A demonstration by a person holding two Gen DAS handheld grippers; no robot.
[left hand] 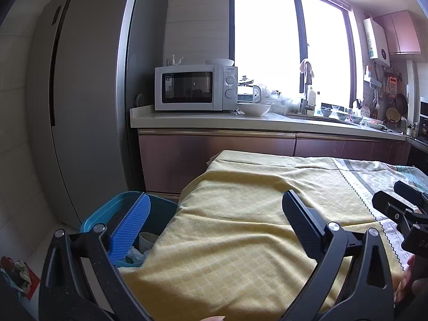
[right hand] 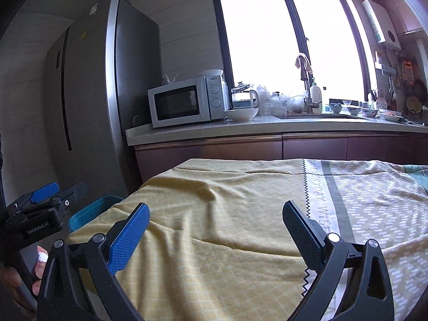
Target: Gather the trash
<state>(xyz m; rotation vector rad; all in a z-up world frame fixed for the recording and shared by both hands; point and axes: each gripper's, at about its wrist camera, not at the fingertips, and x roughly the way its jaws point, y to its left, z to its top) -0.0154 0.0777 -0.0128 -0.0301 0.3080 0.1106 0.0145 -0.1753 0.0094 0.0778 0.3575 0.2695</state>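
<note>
Right now both tools hover spread wide and empty above the yellow cloth [left hand: 235,230] covering the surface: left tool [left hand: 214,230], right tool [right hand: 216,234]. Just beyond the cloth's left edge stands a blue bin [left hand: 107,211] holding a cup [left hand: 147,240] and crumpled trash [left hand: 135,255].

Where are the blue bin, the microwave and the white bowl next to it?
blue bin [left hand: 107,208], left wrist view, on its near-left rim.
microwave [left hand: 187,87], left wrist view, on its dark door window.
white bowl [left hand: 254,109], left wrist view, on its outer side wall.
</note>
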